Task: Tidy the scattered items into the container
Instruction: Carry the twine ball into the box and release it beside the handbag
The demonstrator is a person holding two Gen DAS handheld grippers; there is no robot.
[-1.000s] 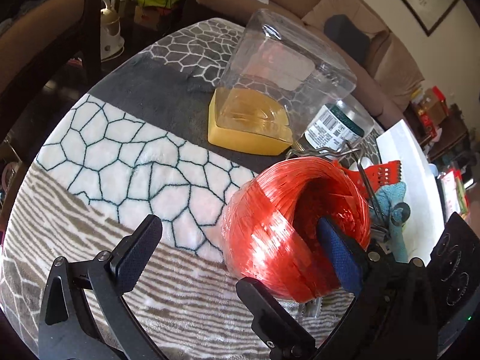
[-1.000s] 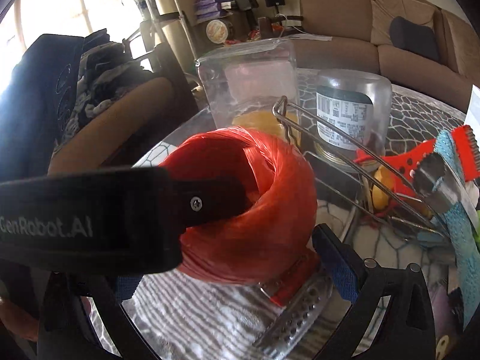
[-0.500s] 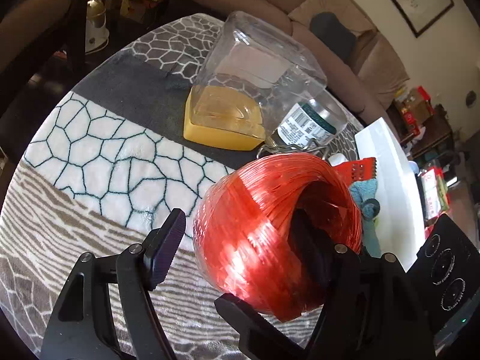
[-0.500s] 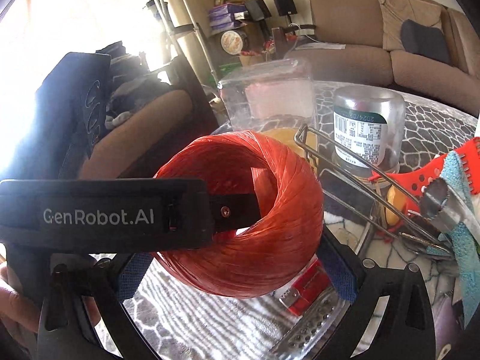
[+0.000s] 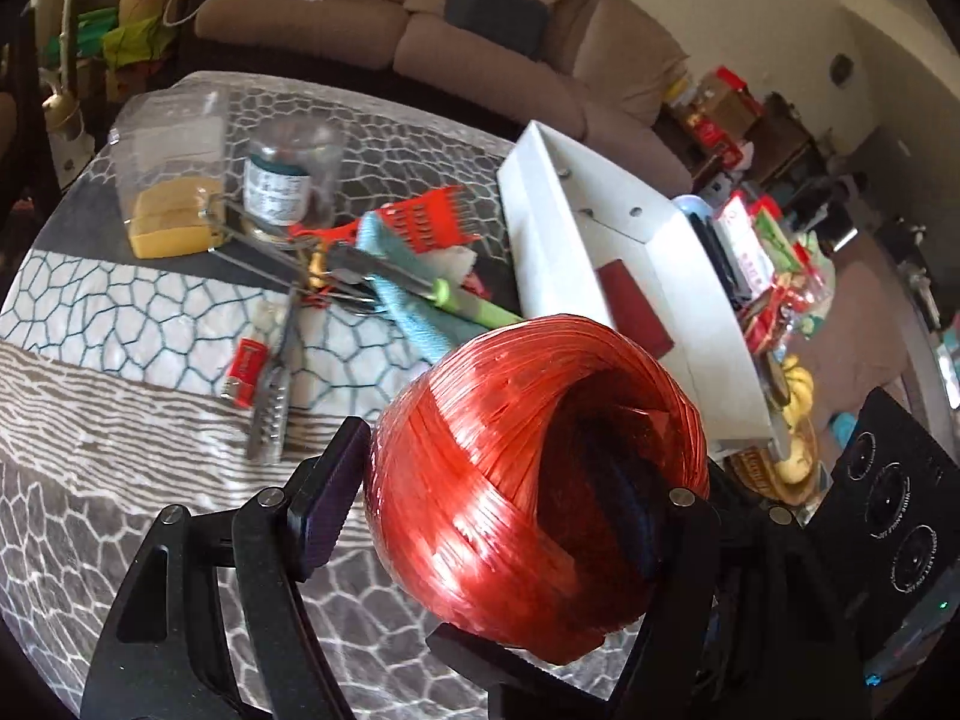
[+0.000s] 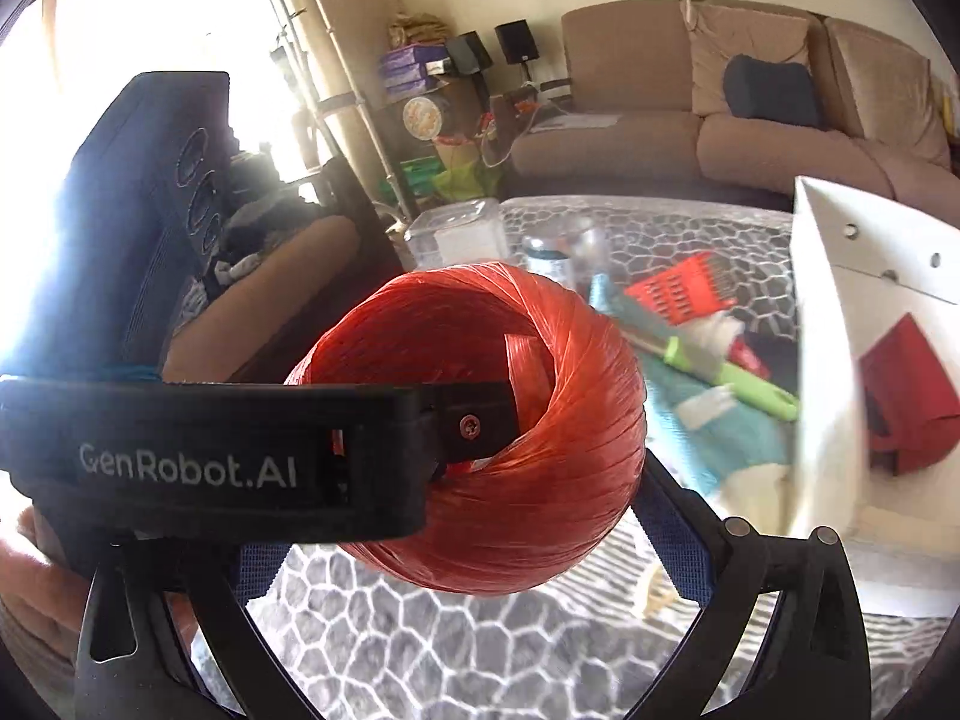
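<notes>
Left wrist view: white box (image 5: 600, 192) holds a red item (image 5: 636, 306); both grippers' fingers (image 5: 327, 498) clamp the red twine ball (image 5: 534, 474).

- Ball (image 5: 534, 480) hides left gripper (image 5: 492, 504) right finger inside its hollow; only a dark sliver shows.
- Ball (image 6: 480, 426) blocks the right gripper's (image 6: 468, 534) pads; contact can't be judged.
- Right view: jar (image 6: 555, 252), comb (image 6: 678, 288), cloth (image 6: 720, 438) smeared by blur.
- Box (image 5: 606, 276) floor partly covered by ball; in the right view the box (image 6: 840, 300) runs off the frame edge.
- Jar (image 5: 282, 180) label unreadable.
</notes>
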